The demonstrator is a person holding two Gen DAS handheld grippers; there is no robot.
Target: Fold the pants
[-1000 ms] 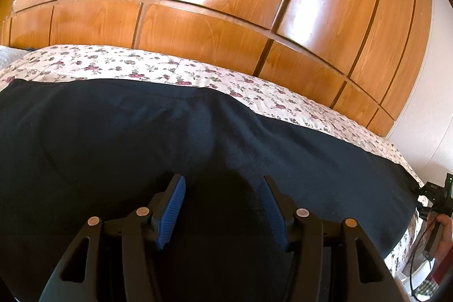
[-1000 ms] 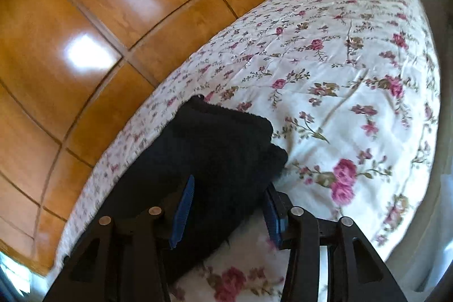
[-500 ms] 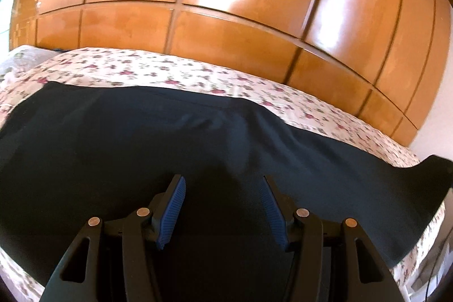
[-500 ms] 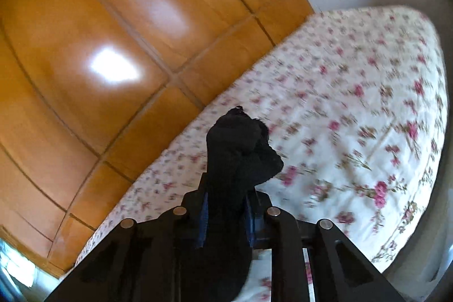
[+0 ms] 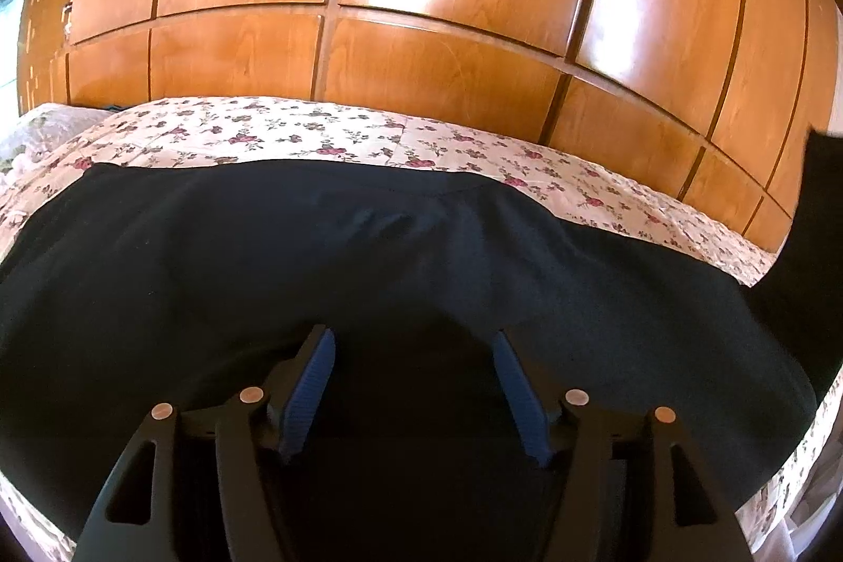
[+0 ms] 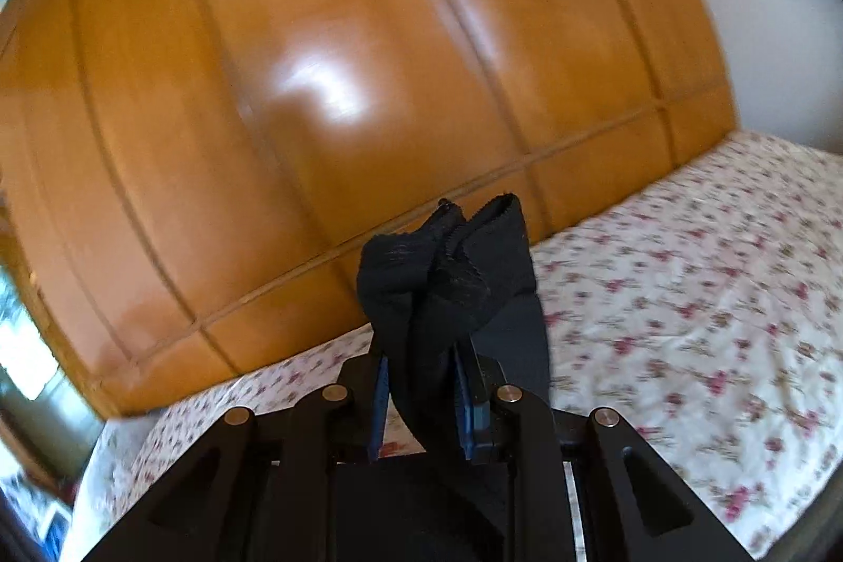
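The pants [image 5: 369, 256] are spread on the bed [image 5: 295, 130], a bunched end [image 6: 448, 267] is clamped by the right gripper [image 6: 419, 398], and the left gripper [image 5: 413, 383] is held wide apart over the cloth.

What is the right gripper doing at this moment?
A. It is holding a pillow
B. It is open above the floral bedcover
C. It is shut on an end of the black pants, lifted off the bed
C: the right gripper is closed on bunched black pants, raised above the floral bedcover.
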